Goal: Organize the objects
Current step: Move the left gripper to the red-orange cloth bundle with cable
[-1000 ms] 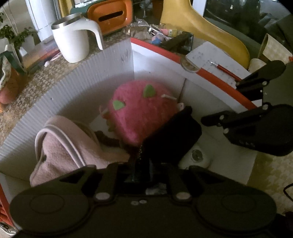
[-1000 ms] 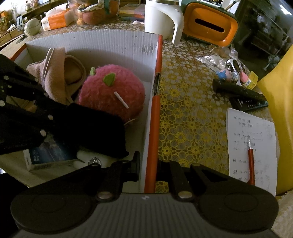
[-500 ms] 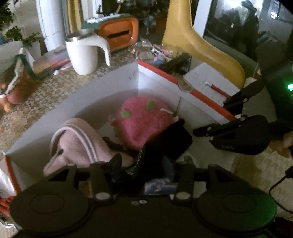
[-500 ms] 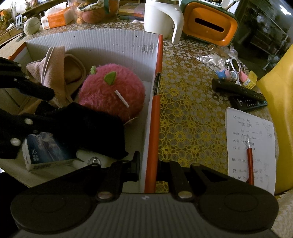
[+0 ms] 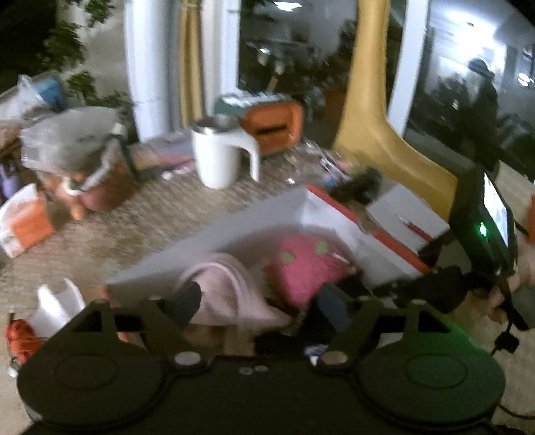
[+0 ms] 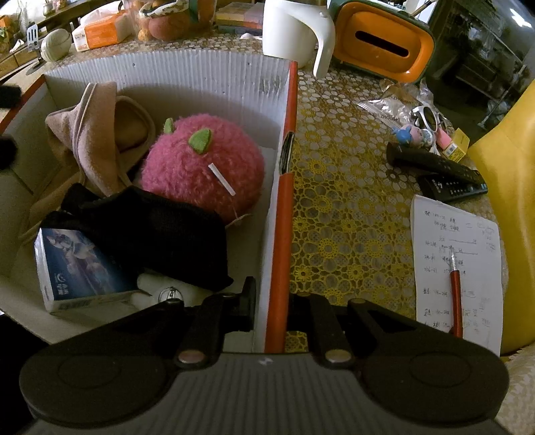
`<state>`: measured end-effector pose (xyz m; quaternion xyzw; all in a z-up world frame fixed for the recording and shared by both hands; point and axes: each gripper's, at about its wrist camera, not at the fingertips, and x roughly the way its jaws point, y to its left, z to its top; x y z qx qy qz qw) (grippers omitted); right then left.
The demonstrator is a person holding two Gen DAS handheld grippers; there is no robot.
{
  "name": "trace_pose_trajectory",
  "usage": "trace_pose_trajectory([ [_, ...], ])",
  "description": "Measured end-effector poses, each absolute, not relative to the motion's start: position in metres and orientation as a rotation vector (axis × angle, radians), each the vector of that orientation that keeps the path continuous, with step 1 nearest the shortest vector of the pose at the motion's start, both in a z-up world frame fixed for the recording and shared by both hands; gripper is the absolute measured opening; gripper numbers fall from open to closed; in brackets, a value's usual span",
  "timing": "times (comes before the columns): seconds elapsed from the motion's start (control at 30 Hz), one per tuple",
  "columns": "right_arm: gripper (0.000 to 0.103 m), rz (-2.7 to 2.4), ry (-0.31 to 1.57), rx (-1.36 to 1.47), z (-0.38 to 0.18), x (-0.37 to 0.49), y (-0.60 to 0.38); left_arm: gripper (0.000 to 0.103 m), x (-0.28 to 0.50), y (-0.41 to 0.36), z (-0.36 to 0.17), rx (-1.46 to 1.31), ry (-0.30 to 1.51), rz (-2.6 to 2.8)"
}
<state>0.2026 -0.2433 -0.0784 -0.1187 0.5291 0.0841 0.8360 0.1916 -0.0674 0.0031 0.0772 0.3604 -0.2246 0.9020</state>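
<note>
A white corrugated box (image 6: 284, 200) with an orange rim holds a pink plush ball (image 6: 200, 167), a pink slipper (image 6: 93, 134), a black cloth (image 6: 160, 234) and a small blue-and-white carton (image 6: 77, 264). My right gripper (image 6: 272, 304) is shut on the box's orange-edged side wall. In the blurred left wrist view my left gripper (image 5: 260, 306) hovers above the near side of the box (image 5: 254, 227). Its jaws are opening with nothing between them, and the plush (image 5: 304, 264) and slipper (image 5: 220, 281) lie below.
On the patterned tablecloth behind the box stand a white mug (image 6: 294, 30) and an orange tissue holder (image 6: 381, 43). To the right lie two black remotes (image 6: 434, 164), a sheet of paper with a red pen (image 6: 454, 287) and a yellow chair (image 6: 501, 167).
My left gripper let go of the black cloth, spread its jaws and rose back out of the box. The cloth stays inside. The right gripper has not moved.
</note>
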Motion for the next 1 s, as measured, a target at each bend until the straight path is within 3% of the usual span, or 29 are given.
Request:
trace_pose_trajectory([
  [0.3,0.012,0.172,1.125,-0.255,-0.079,0.204,-0.242,0.102,0.188,-0.015,0.022,0.106,0.675,-0.306],
  [1.0,0.012,0.173,1.136,-0.233,-0.084,0.205,-0.246,0.102,0.251,0.133,0.007,0.019,0.82,0.075],
])
